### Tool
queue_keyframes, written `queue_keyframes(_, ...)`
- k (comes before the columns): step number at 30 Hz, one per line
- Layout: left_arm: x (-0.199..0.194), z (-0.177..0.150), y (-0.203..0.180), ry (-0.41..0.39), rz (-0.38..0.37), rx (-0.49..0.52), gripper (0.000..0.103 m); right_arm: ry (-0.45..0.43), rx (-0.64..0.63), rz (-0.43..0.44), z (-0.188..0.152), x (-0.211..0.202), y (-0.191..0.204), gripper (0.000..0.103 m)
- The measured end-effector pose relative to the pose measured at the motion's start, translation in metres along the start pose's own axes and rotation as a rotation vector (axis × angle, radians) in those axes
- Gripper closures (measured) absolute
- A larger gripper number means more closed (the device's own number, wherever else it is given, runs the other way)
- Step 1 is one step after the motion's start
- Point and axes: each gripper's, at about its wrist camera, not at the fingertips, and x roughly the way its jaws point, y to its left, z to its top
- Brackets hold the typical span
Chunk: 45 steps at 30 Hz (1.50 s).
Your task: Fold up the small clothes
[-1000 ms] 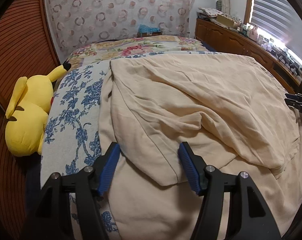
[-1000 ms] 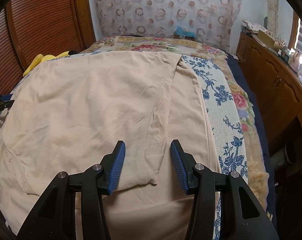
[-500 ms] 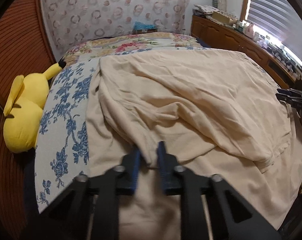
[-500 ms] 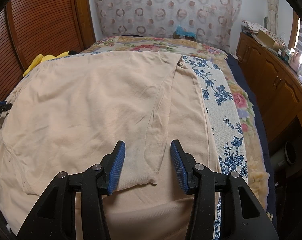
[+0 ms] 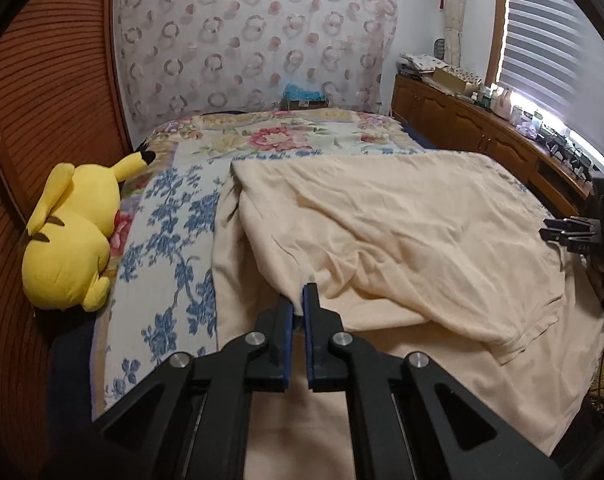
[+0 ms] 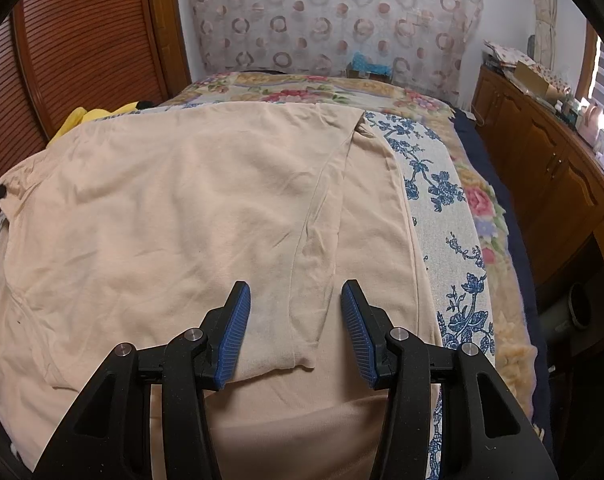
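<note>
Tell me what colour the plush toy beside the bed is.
Bright yellow, with a black ear tip: the plush toy shows best in the left wrist view.

Bed (image 5: 286, 140) under floral blanket, cream garment (image 5: 401, 232) spread across it, yellow plush toy (image 5: 70, 240) at its edge

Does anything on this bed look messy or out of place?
Only the cream garment: its left side is bunched and wrinkled where the left gripper pinches it. The right side lies flat.

Daylight glares through the window blinds (image 5: 561, 52) at upper right; the room is otherwise dim, softly blurred, with fisheye-bent, black-vignetted edges.
</note>
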Motion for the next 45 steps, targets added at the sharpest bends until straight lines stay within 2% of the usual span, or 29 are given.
queue_keyframes(8,0.011,-0.009,0.005,0.018,-0.016,-0.001,0.101,0.039,-0.049,0.043,-0.002,-0.007,0.010,0.057)
queue_keyframes(11,0.011,-0.010,0.002,0.013,-0.030,-0.001,0.101,0.043,-0.089,0.059,-0.003,-0.009,0.017,0.079)
queue_keyframes(12,0.009,-0.009,0.001,0.008,-0.038,-0.004,0.101,0.043,-0.099,0.055,-0.003,-0.009,0.018,0.094)
queue_keyframes(13,0.005,-0.008,0.001,-0.008,-0.041,-0.008,0.101,0.037,-0.118,0.045,-0.002,-0.011,0.021,0.096)
queue_keyframes(17,-0.022,0.001,-0.001,-0.073,-0.065,-0.017,0.102,-0.035,-0.110,0.050,0.003,-0.029,0.021,0.097)
queue_keyframes(19,-0.040,0.005,-0.004,-0.104,-0.077,0.000,0.102,-0.102,-0.098,0.060,0.006,-0.052,0.017,0.097)
queue_keyframes(23,-0.073,0.011,-0.007,-0.156,-0.081,0.022,0.102,-0.156,-0.087,0.067,0.012,-0.089,0.015,0.098)
queue_keyframes(30,-0.117,0.005,0.001,-0.209,-0.095,0.009,0.102,-0.209,-0.084,0.087,0.011,-0.147,0.017,0.098)
queue_keyframes(35,-0.149,-0.012,0.006,-0.228,-0.110,-0.014,0.102,-0.221,-0.075,0.123,-0.004,-0.187,0.022,0.098)
queue_keyframes(40,-0.167,-0.029,0.013,-0.219,-0.095,-0.036,0.102,-0.236,-0.060,0.136,-0.015,-0.218,0.018,0.098)
queue_keyframes(43,-0.154,-0.044,0.015,-0.162,-0.080,-0.054,0.102,-0.173,-0.053,0.127,-0.028,-0.206,0.014,0.098)
queue_keyframes(45,-0.137,-0.062,0.016,-0.099,-0.071,-0.071,0.102,-0.115,-0.045,0.084,-0.042,-0.186,0.012,0.097)
